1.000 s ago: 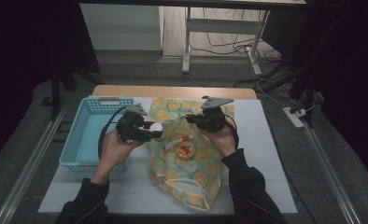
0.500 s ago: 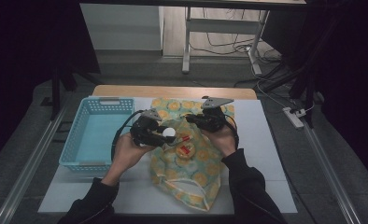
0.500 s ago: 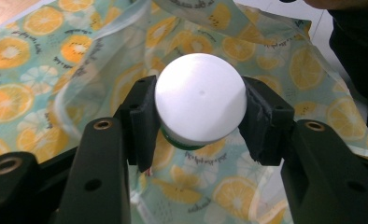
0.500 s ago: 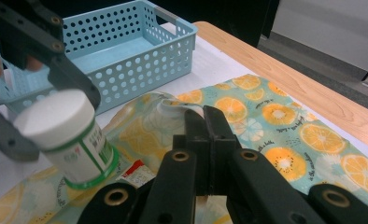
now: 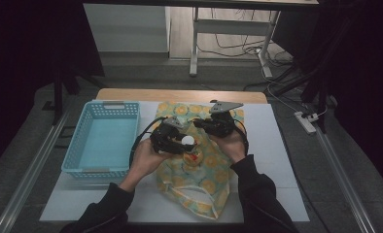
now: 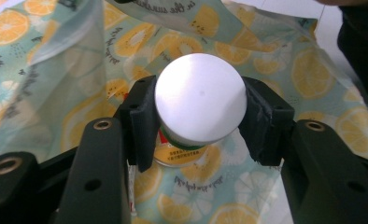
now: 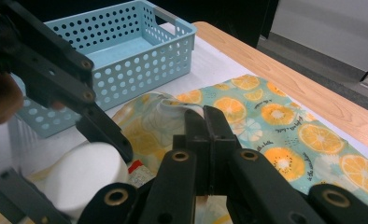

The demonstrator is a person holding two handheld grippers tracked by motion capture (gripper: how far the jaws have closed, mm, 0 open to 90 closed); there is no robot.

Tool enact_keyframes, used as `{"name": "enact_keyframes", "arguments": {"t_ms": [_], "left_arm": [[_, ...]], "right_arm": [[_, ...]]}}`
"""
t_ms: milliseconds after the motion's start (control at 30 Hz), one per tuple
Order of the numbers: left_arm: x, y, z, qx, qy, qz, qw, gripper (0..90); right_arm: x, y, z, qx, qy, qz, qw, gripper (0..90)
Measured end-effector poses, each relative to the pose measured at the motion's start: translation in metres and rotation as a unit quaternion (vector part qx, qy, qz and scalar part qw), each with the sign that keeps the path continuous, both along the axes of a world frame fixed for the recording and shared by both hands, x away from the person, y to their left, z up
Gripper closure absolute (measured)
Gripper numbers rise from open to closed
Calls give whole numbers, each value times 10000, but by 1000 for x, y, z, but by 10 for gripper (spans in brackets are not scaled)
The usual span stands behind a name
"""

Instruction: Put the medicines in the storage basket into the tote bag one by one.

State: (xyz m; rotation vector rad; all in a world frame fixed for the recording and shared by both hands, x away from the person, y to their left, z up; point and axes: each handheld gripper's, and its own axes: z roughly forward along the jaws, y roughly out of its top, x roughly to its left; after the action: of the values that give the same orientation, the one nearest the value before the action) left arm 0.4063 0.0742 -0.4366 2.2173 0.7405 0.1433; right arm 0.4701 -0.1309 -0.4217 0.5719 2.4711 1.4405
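Over the middle of the white table top (image 5: pixel 277 160), the left gripper (image 5: pixel 177 141) holds a small jar with a round white lid (image 6: pixel 200 103) clamped between its two black jaws. The left gripper view shows both jaw pads pressed against the jar's sides just below the lid, with a yellow and red label visible underneath. The jar hangs above a translucent fabric bag printed with orange slices on a pale teal ground (image 5: pixel 206 167), which lies spread flat on the table.

The right gripper (image 7: pixel 204 126) has its jaws closed narrow on the upper edge of the bag; in the right gripper view a fold of the fabric rises up to the jaw tips. A grey three-cornered plate sits on top of this gripper in the high view. The two grippers are near each other, the right slightly farther from the person.

A light blue perforated plastic basket (image 5: pixel 104 110) stands on the table to the left of the bag, beside it.
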Motion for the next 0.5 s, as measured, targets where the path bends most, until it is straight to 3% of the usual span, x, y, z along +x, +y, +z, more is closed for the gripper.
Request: {"name": "enact_keyframes", "arguments": {"t_ms": [167, 500], "left_arm": [[4, -7, -5, 123, -9, -26, 9999, 507], [15, -16, -19, 153, 11, 36, 9999, 507]], "right_arm": [[-1, 0, 0, 15, -25, -4, 10000, 900], [-1, 0, 0, 13, -27, -3, 10000, 900]]}}
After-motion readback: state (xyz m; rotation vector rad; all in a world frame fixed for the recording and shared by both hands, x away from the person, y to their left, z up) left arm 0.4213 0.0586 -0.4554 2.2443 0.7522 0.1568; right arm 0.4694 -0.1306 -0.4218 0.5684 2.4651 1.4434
